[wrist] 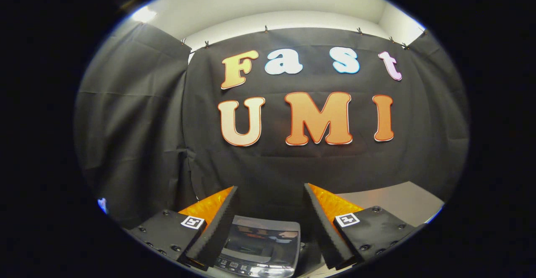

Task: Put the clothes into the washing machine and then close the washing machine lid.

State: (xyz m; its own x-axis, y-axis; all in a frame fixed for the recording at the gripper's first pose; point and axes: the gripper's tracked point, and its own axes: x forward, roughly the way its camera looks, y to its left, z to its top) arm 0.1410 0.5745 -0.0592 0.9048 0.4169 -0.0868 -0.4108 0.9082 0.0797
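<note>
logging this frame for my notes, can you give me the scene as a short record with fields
gripper: gripper open, fingers apart, nothing between them
washing machine: small top-loading washing machine below and between the fingers
lid: glossy lid lying flat, looks closed
control panel: row of buttons on the near edge
clothes: none seen
surface: pale table beyond the right finger
backdrop: black cloth wall

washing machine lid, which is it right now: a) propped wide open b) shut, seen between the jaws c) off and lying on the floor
b: the washing machine sits low between the spread fingers of the gripper, its glossy lid lying flat and closed above the button panel, with nothing held in the jaws.
</note>
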